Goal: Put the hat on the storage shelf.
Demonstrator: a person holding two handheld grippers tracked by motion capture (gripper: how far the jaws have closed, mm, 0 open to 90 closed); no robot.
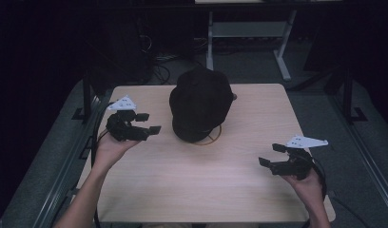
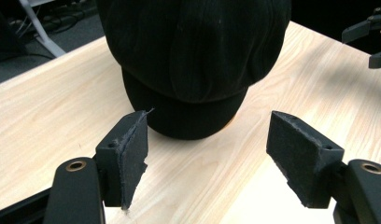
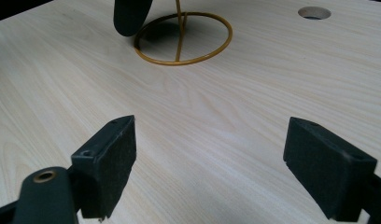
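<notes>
High view: a pale wood-grain counter (image 1: 182, 180) carries a black cap (image 1: 200, 102) perched on a thin yellow wire stand (image 1: 212, 138), whose ring base lies flat on the surface. The person's left hand (image 1: 109, 149) holds the left tool (image 1: 149, 123) above the near-left part of the counter, its jaws spread wide and gripping nothing; the cap sits just beyond and beside its tips, apart from them. The right hand (image 1: 306, 183) holds the right tool (image 1: 271, 154) over the near-right part of the counter, jaws likewise spread and empty, well apart from the cap. A grey three-cornered plate tops each tool.

Left gripper view: the left tool (image 2: 207, 140) points straight at the cap (image 2: 193, 56), whose rounded brim faces the gap between the two padded jaws. Neither pad touches the fabric; the left pad's covering is frayed at its edge. A sliver of yellow shows under the brim. The right tool (image 2: 366, 42) appears at the upper right corner, beyond the cap.

Right gripper view: the right tool (image 3: 209, 154) hovers over bare counter (image 3: 202, 107) with jaws wide apart. Ahead of it lie the ring base and upright of the wire stand (image 3: 183, 39), with the cap's lower edge (image 3: 130, 16) hanging just above the ring's left side. A round hole (image 3: 314, 12) in the counter lies farther off to the right.
</notes>
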